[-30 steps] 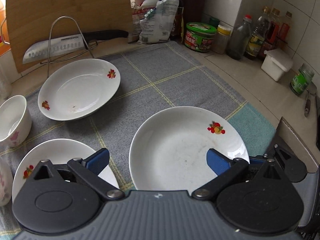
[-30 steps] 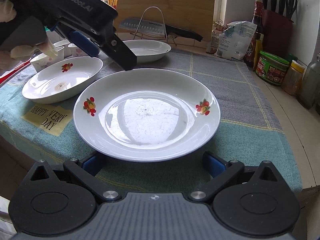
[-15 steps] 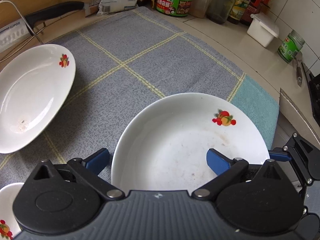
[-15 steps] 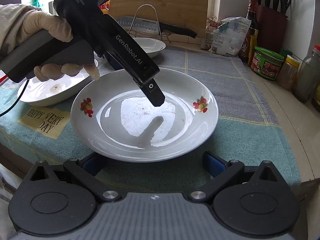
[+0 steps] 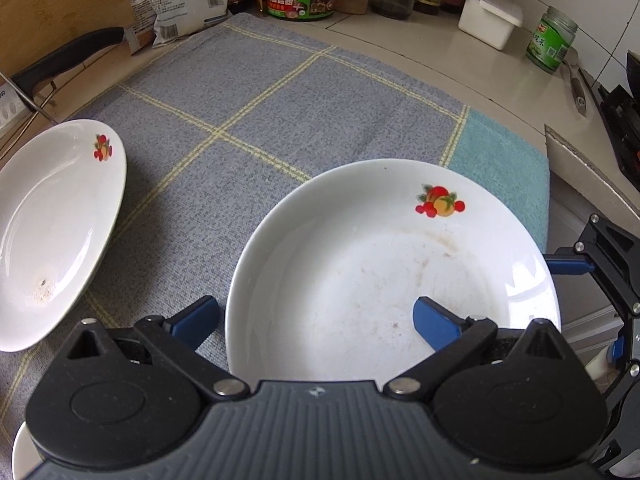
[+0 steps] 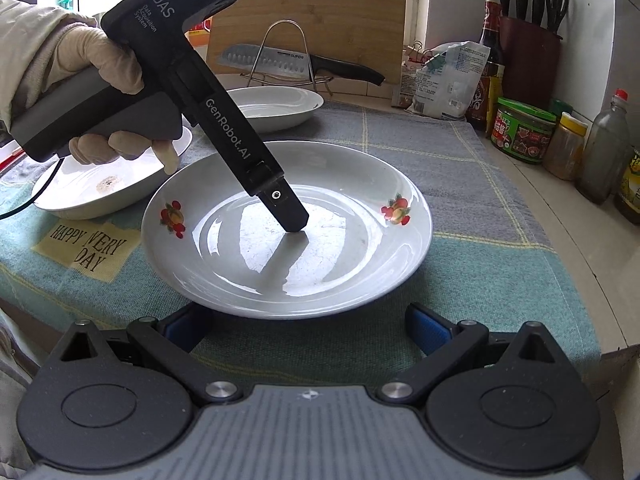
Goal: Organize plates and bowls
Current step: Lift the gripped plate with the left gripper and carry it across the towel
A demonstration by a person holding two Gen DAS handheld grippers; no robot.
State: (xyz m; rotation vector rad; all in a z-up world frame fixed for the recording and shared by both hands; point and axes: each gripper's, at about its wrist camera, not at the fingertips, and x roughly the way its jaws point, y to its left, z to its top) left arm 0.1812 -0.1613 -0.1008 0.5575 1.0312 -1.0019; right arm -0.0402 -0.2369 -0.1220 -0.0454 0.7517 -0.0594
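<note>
A white plate with fruit decals (image 6: pixel 288 240) lies on the checked cloth near the counter's front edge; it also shows in the left wrist view (image 5: pixel 392 276). My left gripper (image 5: pixel 316 320) is open, tilted down over the plate's left rim, one fingertip (image 6: pixel 294 220) touching the plate's inside and the other outside the rim. My right gripper (image 6: pixel 308 328) is open just in front of the plate's near rim. A second white plate (image 5: pixel 52 232) lies to the left. A third plate (image 6: pixel 276 106) sits further back.
A knife on a wire rack (image 6: pixel 296 64) and a wooden board stand at the back. Jars, bottles and a bag (image 6: pixel 524 128) line the right wall. A white box (image 5: pixel 488 20) and a green jar (image 5: pixel 550 40) sit on the counter.
My left gripper has swung right and come down onto the near plate, its finger now touching the plate's inside. My right gripper has stayed in front of the plate.
</note>
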